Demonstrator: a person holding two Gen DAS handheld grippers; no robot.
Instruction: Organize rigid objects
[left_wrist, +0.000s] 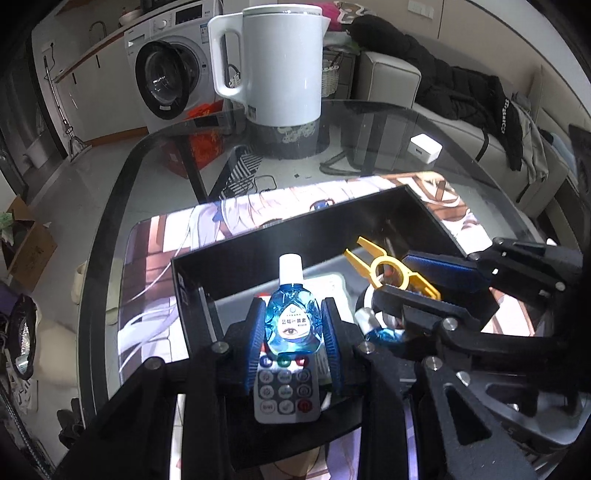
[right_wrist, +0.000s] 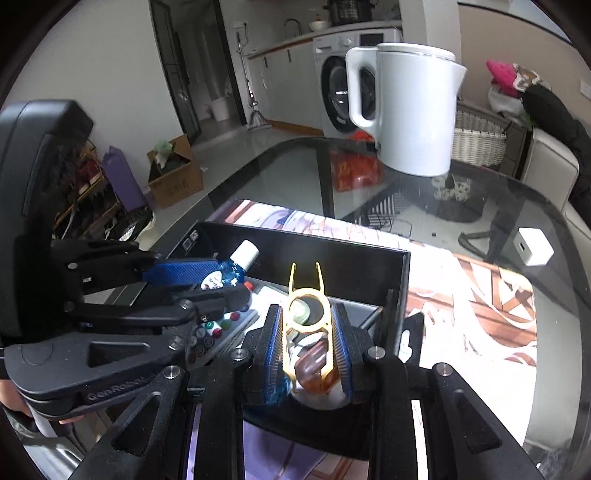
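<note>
My left gripper (left_wrist: 293, 328) is shut on a small blue bottle (left_wrist: 292, 323) with a white cap, held upright over a black open box (left_wrist: 236, 258). The same bottle (right_wrist: 225, 271) shows at the left of the right wrist view. My right gripper (right_wrist: 306, 332) is shut on a yellow plastic tool (right_wrist: 306, 295) with a ring and two prongs, over the same box (right_wrist: 332, 258). In the left wrist view that tool (left_wrist: 388, 269) sticks out to the right. A white remote control (left_wrist: 286, 391) with coloured buttons lies in the box under the bottle.
A white electric kettle (left_wrist: 273, 66) stands at the far side of the glass table (left_wrist: 369, 122). A small white charger block (left_wrist: 424, 147) lies right of it. A printed mat (left_wrist: 147, 266) lies under the box. A sofa with dark clothes and a washing machine stand beyond.
</note>
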